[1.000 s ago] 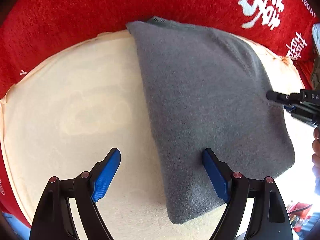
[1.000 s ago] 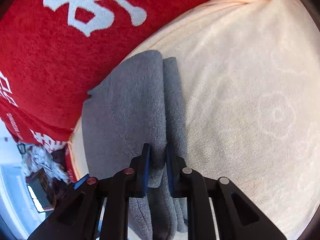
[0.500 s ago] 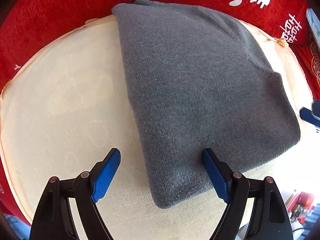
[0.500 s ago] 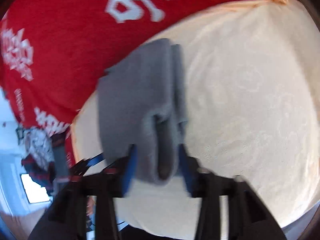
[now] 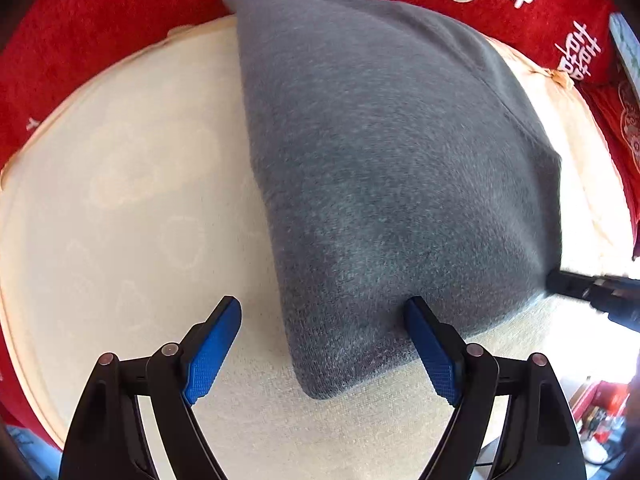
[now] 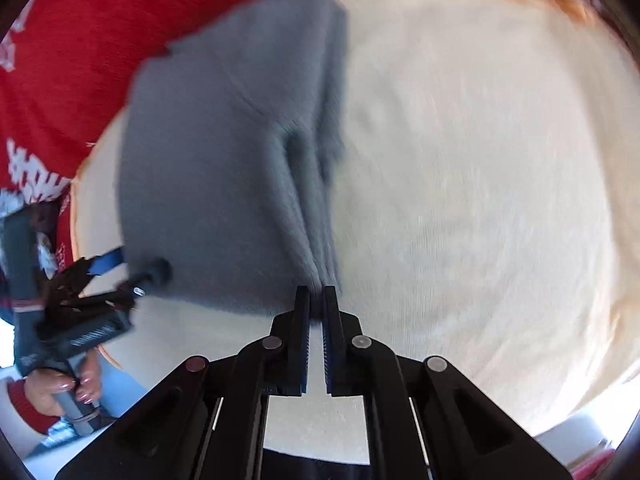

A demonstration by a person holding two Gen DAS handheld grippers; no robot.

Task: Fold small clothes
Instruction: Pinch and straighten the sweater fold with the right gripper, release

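On the cream cushion [image 5: 120,216], against its red-blanket [image 5: 100,20] side, the folded grey garment [image 5: 380,168] is laid flat. The left gripper [image 5: 324,336] is held wide open over the garment's near corner, nothing gripped. The right gripper [image 6: 316,300], its jaws having just been closing, is pinched on the garment's edge – layers are puckered there. Soft, light knit is judged likely to sag; edges and corners are best taken. Motion blur hides how many layers are caught.

right wrist view motion-blurred; right gripper [image 5: 554,282] cut off by left view's edge; grey garment's [image 6: 224,168] pinched edge indistinct
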